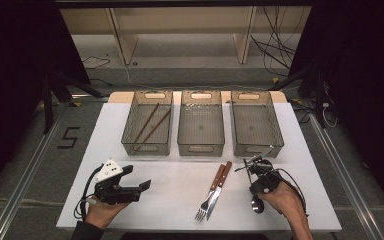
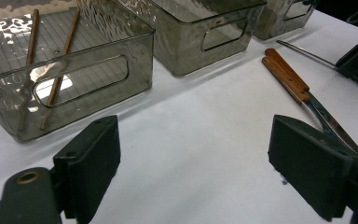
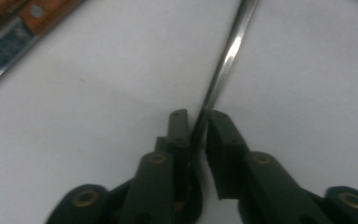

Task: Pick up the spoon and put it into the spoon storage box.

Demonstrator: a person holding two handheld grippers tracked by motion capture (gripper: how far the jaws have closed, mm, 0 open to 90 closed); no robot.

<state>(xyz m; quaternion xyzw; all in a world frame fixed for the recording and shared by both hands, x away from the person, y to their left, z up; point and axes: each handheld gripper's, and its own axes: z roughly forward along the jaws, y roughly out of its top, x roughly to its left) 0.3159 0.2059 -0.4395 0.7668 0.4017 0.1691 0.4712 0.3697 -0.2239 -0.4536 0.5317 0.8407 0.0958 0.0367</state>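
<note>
My right gripper point(image 1: 251, 167) is shut on the thin handle of a metal spoon point(image 1: 256, 202) low over the white table point(image 1: 170, 175), right of centre. In the right gripper view its jaws point(image 3: 198, 119) pinch the spoon handle point(image 3: 228, 51), which runs forward from them. A wooden-handled fork point(image 1: 207, 199) and knife point(image 1: 221, 184) lie side by side at the front middle. My left gripper point(image 1: 142, 186) stands open at the front left with nothing between its jaws point(image 2: 193, 149). Two brown chopsticks point(image 1: 151, 124) lie in the left bin point(image 1: 146, 148).
Three clear grey bins stand in a row at the back: the left one, a middle bin point(image 1: 200, 148) and a right bin point(image 1: 257, 148), both with nothing in them. Bare table stretches between my left gripper and the cutlery.
</note>
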